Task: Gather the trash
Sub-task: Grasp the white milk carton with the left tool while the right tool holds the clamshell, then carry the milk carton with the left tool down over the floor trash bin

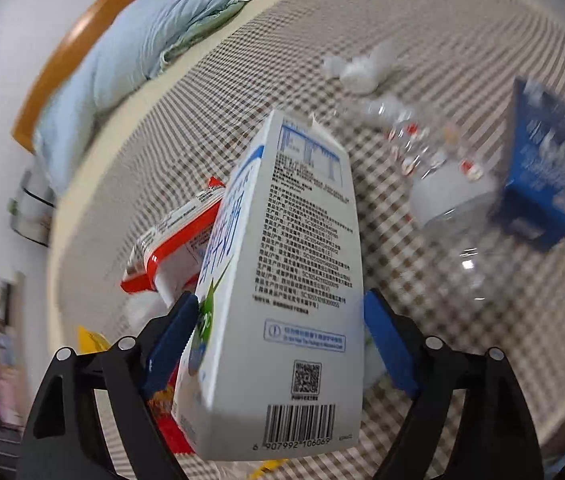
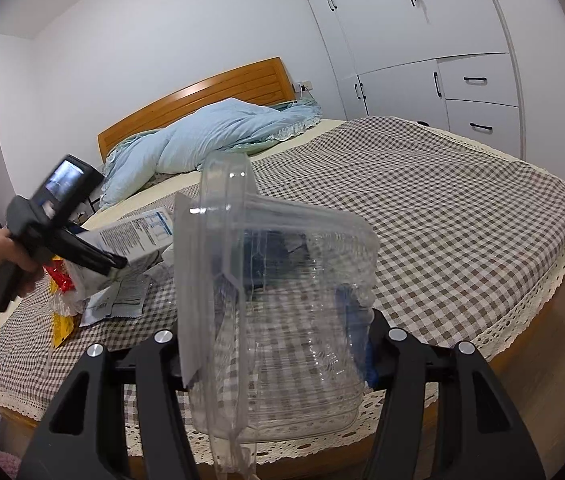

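Observation:
My left gripper is shut on a white milk carton with blue print and a barcode, held above the checked bed cover. The carton also shows in the right wrist view, clamped by the left gripper. My right gripper is shut on a clear plastic clamshell container, held above the bed's foot. On the bed lie a red and white box, a clear plastic bottle, a blue carton and crumpled white tissue.
A light blue duvet lies by the wooden headboard. White wardrobes stand right of the bed. Red and yellow wrappers and a printed pouch lie near the bed's left edge.

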{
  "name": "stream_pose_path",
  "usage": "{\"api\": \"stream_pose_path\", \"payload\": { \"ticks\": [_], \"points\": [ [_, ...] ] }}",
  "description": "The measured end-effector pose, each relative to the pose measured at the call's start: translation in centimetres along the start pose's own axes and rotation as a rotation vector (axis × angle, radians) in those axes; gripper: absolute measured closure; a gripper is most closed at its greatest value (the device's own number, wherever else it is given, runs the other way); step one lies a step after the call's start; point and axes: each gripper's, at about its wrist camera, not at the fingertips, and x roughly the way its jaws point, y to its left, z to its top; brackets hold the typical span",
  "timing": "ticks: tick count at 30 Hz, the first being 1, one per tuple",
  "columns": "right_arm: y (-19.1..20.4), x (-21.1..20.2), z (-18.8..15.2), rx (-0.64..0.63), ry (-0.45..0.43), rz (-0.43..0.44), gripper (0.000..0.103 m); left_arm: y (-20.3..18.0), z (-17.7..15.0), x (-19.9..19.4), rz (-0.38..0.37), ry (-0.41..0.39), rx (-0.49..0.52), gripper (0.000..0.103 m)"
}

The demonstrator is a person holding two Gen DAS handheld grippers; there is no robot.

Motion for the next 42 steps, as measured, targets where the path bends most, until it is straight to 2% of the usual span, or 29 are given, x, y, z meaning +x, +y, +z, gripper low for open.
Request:
{"api": "stream_pose_path", "payload": {
  "ticks": [4, 6, 8, 10, 14, 18, 23, 28, 30, 34, 42],
  "points": [
    [-0.3, -0.1, 0.1, 0.011, -0.002, 0.001, 0.046, 2.6, -1.2, -1.4, -0.256, 0.017, -0.113, 0.022],
    [-0.3, -0.2, 0.1, 0.017, -0.002, 0.003, 0.046, 3.3, -2.1, -1.7, -0.334, 0.036, -0.148, 0.022],
    [-0.4, -0.2, 0.1, 0.02, -0.002, 0.006, 0.046, 3.9, -3.3, -1.5, -0.434, 0.093, -0.198, 0.022],
    [-0.4, -0.3, 0.1, 0.019, -0.003, 0.006, 0.046, 3.6, -4.5, -0.8, -0.475, 0.15, -0.21, 0.022],
    [-0.4, -0.3, 0.1, 0.022, -0.001, 0.009, 0.046, 1.2, -5.4, 0.4, -0.35, 0.202, -0.128, 0.022],
    [-0.3, -0.4, 0.0, 0.019, -0.004, 0.009, 0.046, -0.9, -4.3, -0.9, -0.216, 0.123, -0.08, 0.022],
    [-0.6, -0.4, 0.1, 0.028, -0.002, 0.009, 0.046, -2.2, -2.2, 0.4, -0.184, 0.155, -0.032, 0.022],
    [-0.8, -0.6, 0.2, 0.027, -0.007, 0.014, 0.046, -2.0, -2.3, 1.8, -0.15, 0.18, -0.066, 0.022],
    [-0.6, -0.7, 0.2, 0.023, -0.006, 0.019, 0.046, -1.7, -2.4, 1.9, -0.166, 0.168, -0.087, 0.032],
    [-0.2, -1.1, 0.1, -0.002, -0.013, 0.031, 0.046, -1.9, -3.5, 0.2, -0.111, 0.077, -0.1, 0.034],
    [1.4, -1.9, -0.3, -0.063, -0.022, 0.036, 0.046, -2.1, -7.1, -4.2, -0.063, -0.057, -0.099, 0.035]
  ]
}}
